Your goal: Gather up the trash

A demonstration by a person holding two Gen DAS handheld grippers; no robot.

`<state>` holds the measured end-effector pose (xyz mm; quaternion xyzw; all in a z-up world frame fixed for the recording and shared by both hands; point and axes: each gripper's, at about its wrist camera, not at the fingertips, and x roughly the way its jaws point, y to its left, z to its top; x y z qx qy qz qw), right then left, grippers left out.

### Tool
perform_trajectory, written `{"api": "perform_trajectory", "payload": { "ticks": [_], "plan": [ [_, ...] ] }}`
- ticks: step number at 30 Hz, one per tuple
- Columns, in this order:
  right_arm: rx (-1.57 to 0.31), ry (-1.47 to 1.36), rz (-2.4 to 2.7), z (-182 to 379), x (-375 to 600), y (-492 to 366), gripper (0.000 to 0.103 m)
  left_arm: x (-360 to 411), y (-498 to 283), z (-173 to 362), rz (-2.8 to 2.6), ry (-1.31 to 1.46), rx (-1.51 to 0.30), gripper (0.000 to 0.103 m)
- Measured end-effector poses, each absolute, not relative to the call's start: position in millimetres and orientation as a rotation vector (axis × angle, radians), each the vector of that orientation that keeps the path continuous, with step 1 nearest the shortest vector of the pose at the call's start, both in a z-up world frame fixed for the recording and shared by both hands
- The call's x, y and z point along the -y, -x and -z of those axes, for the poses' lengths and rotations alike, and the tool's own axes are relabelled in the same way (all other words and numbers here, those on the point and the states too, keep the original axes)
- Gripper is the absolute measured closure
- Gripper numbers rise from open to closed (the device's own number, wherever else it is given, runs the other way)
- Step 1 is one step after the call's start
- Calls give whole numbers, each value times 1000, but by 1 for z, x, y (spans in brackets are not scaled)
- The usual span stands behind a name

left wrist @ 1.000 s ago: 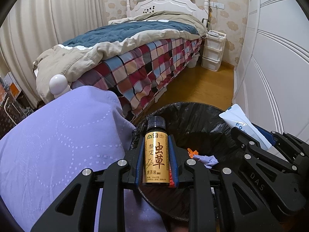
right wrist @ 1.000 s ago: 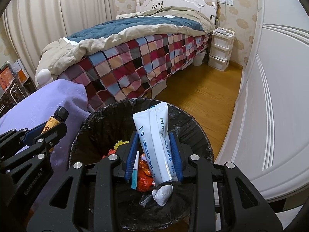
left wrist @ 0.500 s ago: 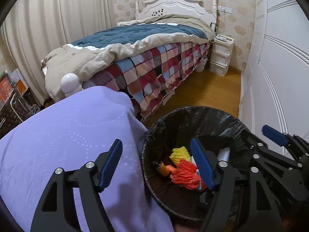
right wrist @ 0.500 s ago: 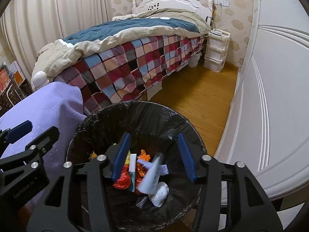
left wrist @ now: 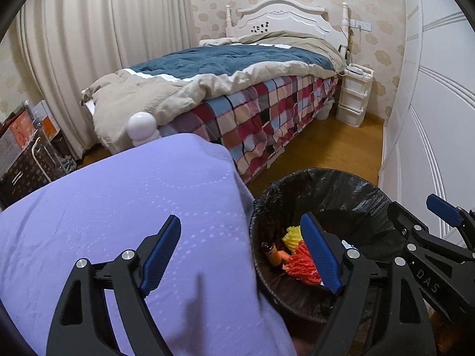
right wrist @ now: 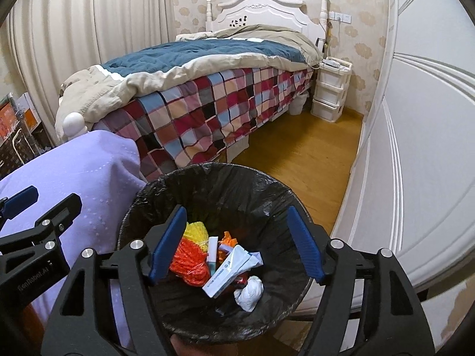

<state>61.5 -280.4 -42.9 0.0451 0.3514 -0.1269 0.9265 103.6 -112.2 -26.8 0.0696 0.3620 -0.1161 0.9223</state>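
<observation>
A round bin with a black liner stands on the floor beside a purple-covered surface. In it lie the white and blue tube, a small amber bottle, orange and yellow netting and a white crumpled wad. My right gripper hangs over the bin, its jaws opening with nothing between them. Straddling the bin's left rim and the purple cloth is my left gripper, jaws also opening and empty. Each gripper shows at the edge of the other's view.
A purple cloth covers the surface left of the bin. Behind stands a bed with a checked sheet and a white bedpost knob. White wardrobe doors line the right; wooden floor runs between. White drawers stand by the headboard.
Both grippers opened: the left let go of the amber bottle, the right the white tube, and both items now lie in the bin. The left gripper drifted left over the purple cloth.
</observation>
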Motion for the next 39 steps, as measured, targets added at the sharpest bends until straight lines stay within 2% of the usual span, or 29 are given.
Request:
{"api": "perform_trajectory", "payload": {
  "ticks": [9, 26, 39],
  "plan": [
    [-679, -68, 243, 27, 254, -31, 24, 78, -70, 16, 200, -134, -705, 20],
    [-631, -28, 216, 6, 224, 10, 23, 39, -20, -7, 145, -79, -642, 19],
    [-613, -15, 200, -1, 215, 21, 23, 30, -12, -11, 120, -72, -624, 19]
  ]
}}
